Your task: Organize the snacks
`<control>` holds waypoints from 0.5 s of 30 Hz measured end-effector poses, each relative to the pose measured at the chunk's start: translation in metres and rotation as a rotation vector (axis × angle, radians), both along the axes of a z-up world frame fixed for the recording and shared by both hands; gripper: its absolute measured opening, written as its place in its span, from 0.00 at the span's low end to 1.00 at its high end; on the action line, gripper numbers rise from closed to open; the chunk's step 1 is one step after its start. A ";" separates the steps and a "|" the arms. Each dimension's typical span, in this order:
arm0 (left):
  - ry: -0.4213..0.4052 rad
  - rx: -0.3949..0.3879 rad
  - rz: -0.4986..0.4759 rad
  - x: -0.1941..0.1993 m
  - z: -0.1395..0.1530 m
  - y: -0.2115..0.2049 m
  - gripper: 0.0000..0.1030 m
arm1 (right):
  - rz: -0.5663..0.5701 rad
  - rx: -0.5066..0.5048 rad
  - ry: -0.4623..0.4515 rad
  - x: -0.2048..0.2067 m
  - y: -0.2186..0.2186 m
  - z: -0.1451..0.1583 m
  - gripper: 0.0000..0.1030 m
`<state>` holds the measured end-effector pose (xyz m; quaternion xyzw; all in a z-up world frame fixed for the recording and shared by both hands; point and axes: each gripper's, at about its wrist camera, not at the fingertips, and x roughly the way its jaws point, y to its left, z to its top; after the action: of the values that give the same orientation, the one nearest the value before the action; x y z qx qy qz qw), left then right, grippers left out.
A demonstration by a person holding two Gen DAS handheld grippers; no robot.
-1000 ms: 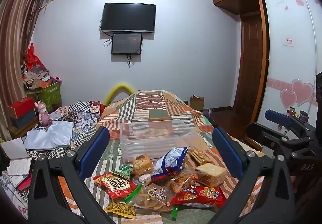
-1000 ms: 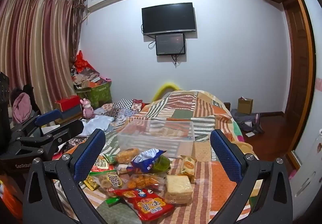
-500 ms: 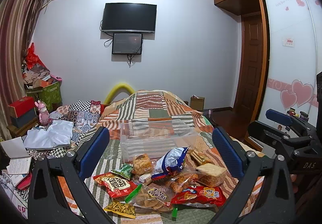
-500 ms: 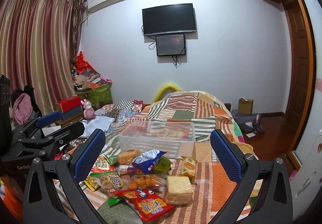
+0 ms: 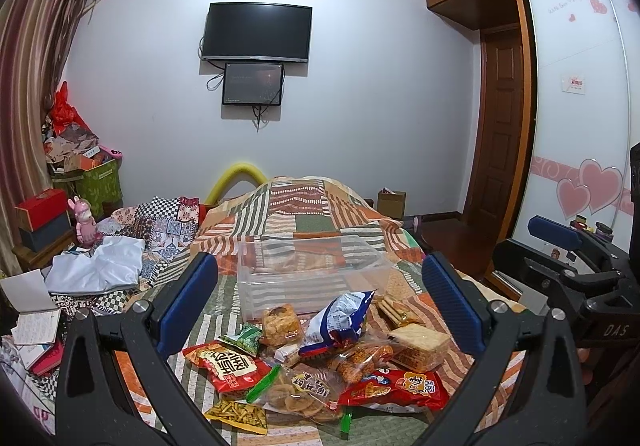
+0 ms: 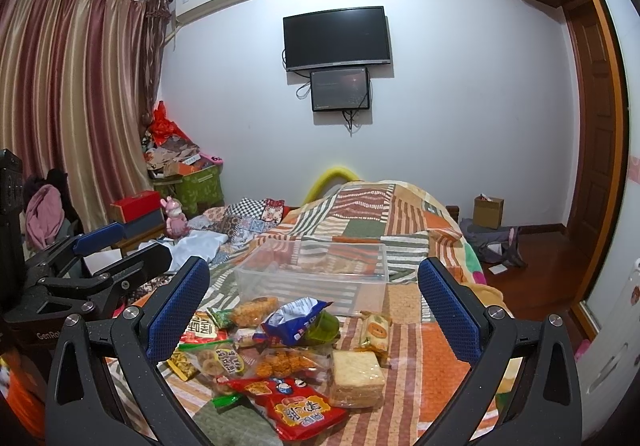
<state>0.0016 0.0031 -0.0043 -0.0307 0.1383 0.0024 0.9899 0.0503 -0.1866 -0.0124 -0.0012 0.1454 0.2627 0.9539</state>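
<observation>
Snack pile heaped on the near part of the bed, on its patchwork quilt. Just beyond the pile, a clear plastic bin, open at the top.

Left gripper spread wide, fingers released and gripping nothing, held above the near end of the pile. Seen between those fingers: blue chip bag at the middle, red packet with white characters near left, small green packet beside it, square cracker block to the right, red bag nearest on the right, clear bag of round biscuits near the middle, yellow stick-snack packet nearest of all. None touched by either finger.

Right gripper likewise fully parted and empty, fingers apart from every packet. In its view the same pile lies between and below the fingers, the cracker block toward the right, the red bag nearest, the blue chip bag at the centre, the bin just beyond.

Each gripper visible at the edge of the other's view, well apart, side by side. Far wall with a television and a smaller screen under it; curtains far left.
</observation>
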 end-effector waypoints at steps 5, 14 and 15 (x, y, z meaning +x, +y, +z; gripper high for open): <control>-0.002 -0.007 -0.001 0.003 -0.005 0.002 1.00 | 0.001 0.001 0.009 0.002 0.000 -0.002 1.00; 0.043 -0.016 0.010 0.016 -0.017 0.003 1.00 | 0.004 -0.008 0.031 0.009 0.002 -0.008 1.00; 0.057 -0.020 0.007 0.021 -0.020 0.004 1.00 | 0.006 -0.009 0.039 0.012 0.002 -0.010 1.00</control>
<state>0.0222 0.0071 -0.0245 -0.0411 0.1663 0.0054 0.9852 0.0622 -0.1842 -0.0225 -0.0006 0.1652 0.2647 0.9501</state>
